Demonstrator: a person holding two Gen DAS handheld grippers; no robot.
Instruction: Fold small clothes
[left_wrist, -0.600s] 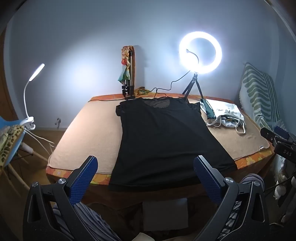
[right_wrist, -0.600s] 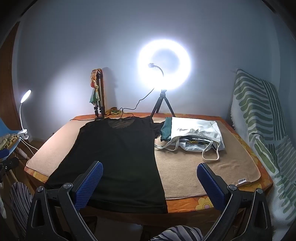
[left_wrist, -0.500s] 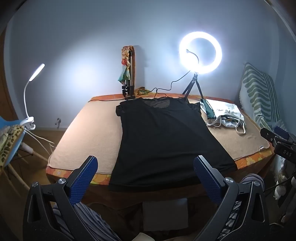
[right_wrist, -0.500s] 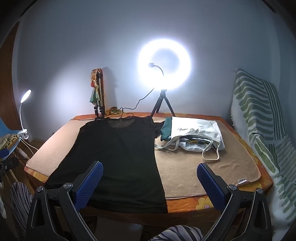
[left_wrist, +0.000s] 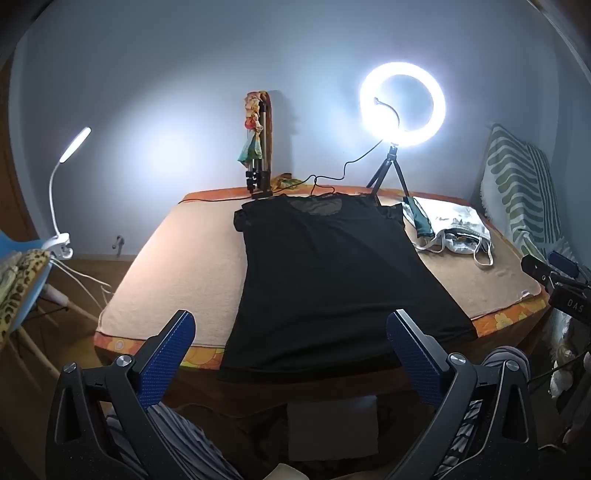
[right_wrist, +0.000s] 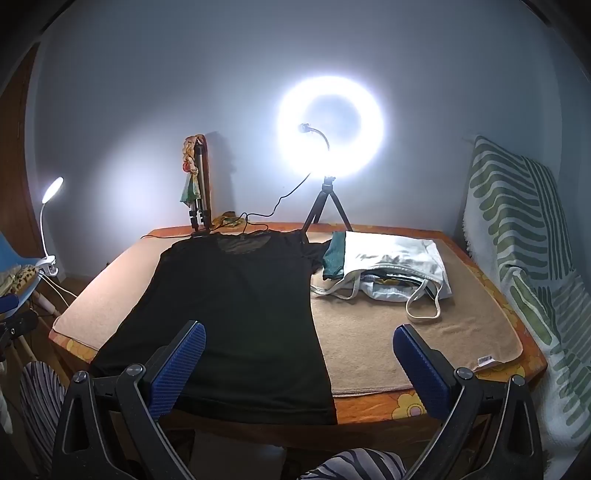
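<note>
The black top (left_wrist: 332, 280) lay flat, unfolded, mid-frame; the left gripper (left_wrist: 291, 343) and right gripper (right_wrist: 299, 350) hung spread wide, empty. Folding seemed unstarted; next, pinching the hem.

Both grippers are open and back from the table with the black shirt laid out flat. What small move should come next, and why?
Probably bring the left gripper forward and down to the black shirt's near hem, which overhangs the table edge. The shirt lies flat and unfolded, and both the left gripper and the right gripper are open, holding nothing, short of the cloth.
</note>
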